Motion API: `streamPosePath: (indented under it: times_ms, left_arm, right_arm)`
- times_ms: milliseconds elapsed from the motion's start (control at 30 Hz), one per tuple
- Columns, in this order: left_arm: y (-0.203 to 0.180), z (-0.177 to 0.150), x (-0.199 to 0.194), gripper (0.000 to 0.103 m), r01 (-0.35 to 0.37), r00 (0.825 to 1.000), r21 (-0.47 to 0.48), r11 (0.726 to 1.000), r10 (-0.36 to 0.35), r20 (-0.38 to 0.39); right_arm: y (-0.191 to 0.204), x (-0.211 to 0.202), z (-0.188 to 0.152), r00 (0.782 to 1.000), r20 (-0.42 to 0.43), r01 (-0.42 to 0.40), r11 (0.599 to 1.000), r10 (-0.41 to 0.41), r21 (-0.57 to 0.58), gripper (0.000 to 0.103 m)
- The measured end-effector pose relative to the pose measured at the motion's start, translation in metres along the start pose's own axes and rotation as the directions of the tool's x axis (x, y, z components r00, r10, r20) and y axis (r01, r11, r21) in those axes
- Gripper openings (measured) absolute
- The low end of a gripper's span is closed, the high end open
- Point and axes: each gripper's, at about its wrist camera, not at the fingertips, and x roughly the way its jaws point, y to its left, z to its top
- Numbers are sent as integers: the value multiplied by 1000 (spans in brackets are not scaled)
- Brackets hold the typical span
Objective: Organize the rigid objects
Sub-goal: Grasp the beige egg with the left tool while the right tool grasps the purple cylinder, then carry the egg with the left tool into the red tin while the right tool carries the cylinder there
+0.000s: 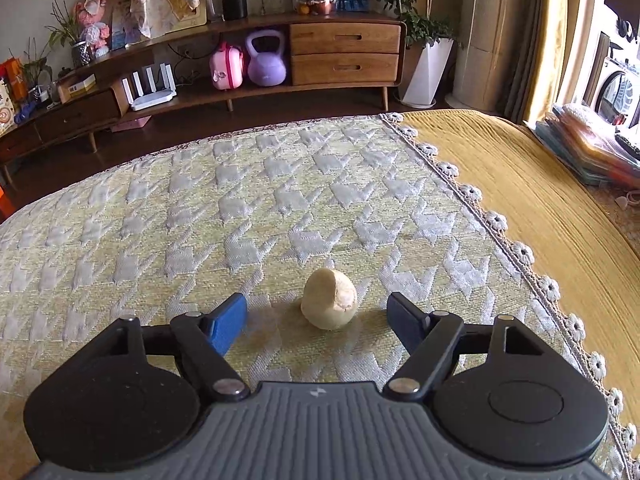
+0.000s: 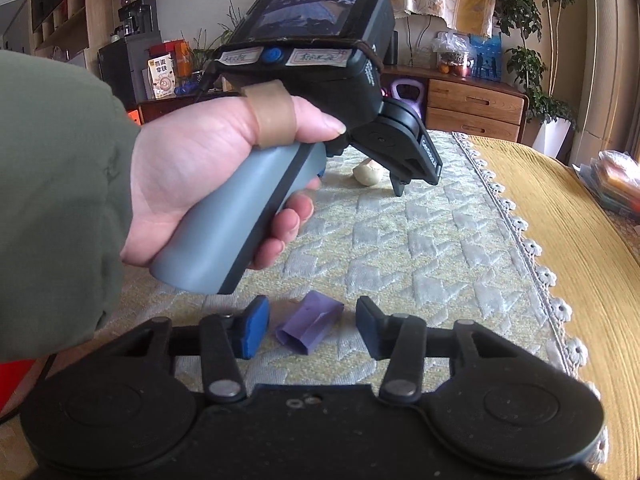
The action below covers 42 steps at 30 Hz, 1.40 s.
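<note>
Straddling targets, both tongs at once. Left tongs (image 1: 316, 322) spread, the pale egg-shaped object (image 1: 329, 304) sitting on the patterned cloth (image 1: 200, 208) between the blue pads (image 1: 228, 322), a gap on either side; nothing pinched yet. Right tongs (image 2: 308, 332) also apart, framing the small purple block (image 2: 309, 326), which lies tilted on the same cloth; pads near it, not pressing. Judged: each tool is lowered and centred so a squeeze would catch its piece across the middle.

In the right wrist view the person's left hand (image 2: 208, 172), thumb wrapped in tan tape, grips the grey handle (image 2: 236, 224) of the left tool, tongs reaching down beside the pale object (image 2: 368, 174) further along the cloth.

Hard to tell: what the pale object is — cracked or chipped on one face. The purple block's underside is hidden. No bin or tray for sorting appears in either view. What lies under the cloth is not visible; a yellow cover (image 1: 540, 200) adjoins it.
</note>
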Motion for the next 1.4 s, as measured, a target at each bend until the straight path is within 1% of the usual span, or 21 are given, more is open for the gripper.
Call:
streamPosePath:
  times_ms: [67, 133, 167, 200, 267, 333, 400, 433, 500, 667, 1000, 1200, 1400]
  left_arm:
    - [-1, 1, 2, 71, 0, 1000, 2, 1000, 0, 12]
    - [-3, 0, 1, 65, -1, 1000, 1, 1000, 1, 22]
    - [-4, 0, 1, 60, 0, 1000, 0, 1000, 0, 25]
    - [-5, -1, 0, 50, 0, 1000, -1, 1000, 0, 28]
    - [-7, 0, -1, 38, -6, 999, -9, 1000, 6, 33]
    - [-7, -2, -3, 32, -8, 999, -18, 1000, 8, 33]
    - [-6, -3, -5, 32, -8, 999, -20, 1000, 9, 32]
    - [-7, -4, -7, 32, -12, 999, -19, 1000, 12, 31]
    - [-6, -5, -10, 31, -18, 999, -18, 1000, 18, 30]
    - [-5, -12, -23, 31, -16, 1000, -22, 1000, 16, 15]
    - [0, -40, -71, 31, 23, 997, -34, 999, -25, -71]
    - [2, -63, -116, 31, 55, 994, -44, 998, -59, -90]
    - [8, -87, -164, 31, 66, 992, -52, 996, -71, -101]
  right_arm:
    - [2, -1, 0, 1000, 2, 0, 1000, 0, -8, 47]
    - [4, -1, -1, 1000, 4, 4, 1000, -4, -16, 46]
    - [2, 0, 0, 1000, 5, 6, 1000, -6, -16, 45]
    - [1, 1, 1, 1000, 7, 7, 1000, -7, -16, 44]
    - [2, 0, 0, 1000, 10, 12, 1000, -12, -14, 41]
    - [1, -1, 0, 1000, 11, 13, 1000, -13, -8, 37]
    - [0, -2, -1, 1000, 10, 17, 1000, -17, -3, 30]
    - [-1, -3, -1, 1000, 10, 17, 1000, -17, 3, 29]
    - [-2, -4, -1, 1000, 10, 20, 1000, -20, 8, 21]
    - [-5, -9, -3, 1000, 8, 24, 999, -24, 31, 21]
    - [-13, -42, -17, 1000, -4, 22, 993, -21, 118, 20]
    - [-12, -75, -23, 1000, -1, 24, 989, -24, 145, 20]
    - [-4, -108, -24, 1000, 17, 19, 988, -22, 150, 20]
